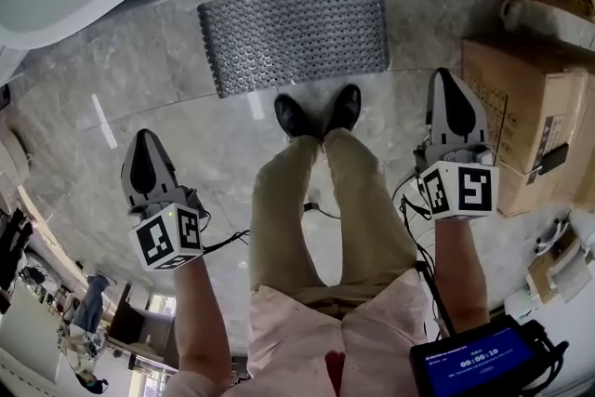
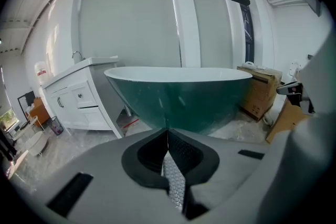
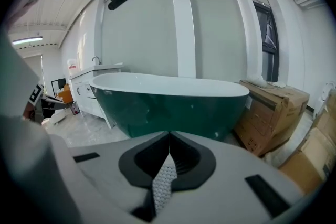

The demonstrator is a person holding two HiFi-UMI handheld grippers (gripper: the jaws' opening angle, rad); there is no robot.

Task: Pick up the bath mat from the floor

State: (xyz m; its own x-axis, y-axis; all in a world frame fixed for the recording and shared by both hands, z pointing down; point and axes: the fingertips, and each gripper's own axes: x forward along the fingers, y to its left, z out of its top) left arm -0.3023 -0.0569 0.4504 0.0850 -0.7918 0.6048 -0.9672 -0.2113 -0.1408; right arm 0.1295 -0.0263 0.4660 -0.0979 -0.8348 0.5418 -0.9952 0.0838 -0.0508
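The grey bubble-textured bath mat (image 1: 293, 31) lies flat on the marble floor beside the tub, just beyond the person's black shoes (image 1: 318, 113). My left gripper (image 1: 145, 137) hangs to the left of the legs, short of the mat and apart from it, jaws shut with nothing in them. My right gripper (image 1: 445, 77) is on the right, level with the mat's near edge and off to its side, also shut and empty. In the left gripper view the closed tips (image 2: 168, 131) point at the tub, and a sliver of mat (image 2: 174, 181) shows below them. The right gripper view (image 3: 169, 135) shows the same sliver of mat (image 3: 164, 178).
A green tub with a white rim (image 3: 168, 102) stands right behind the mat. Cardboard boxes (image 1: 525, 112) are stacked close on the right. A white vanity cabinet (image 2: 79, 97) stands to the left of the tub. Cables trail from both grippers beside the legs.
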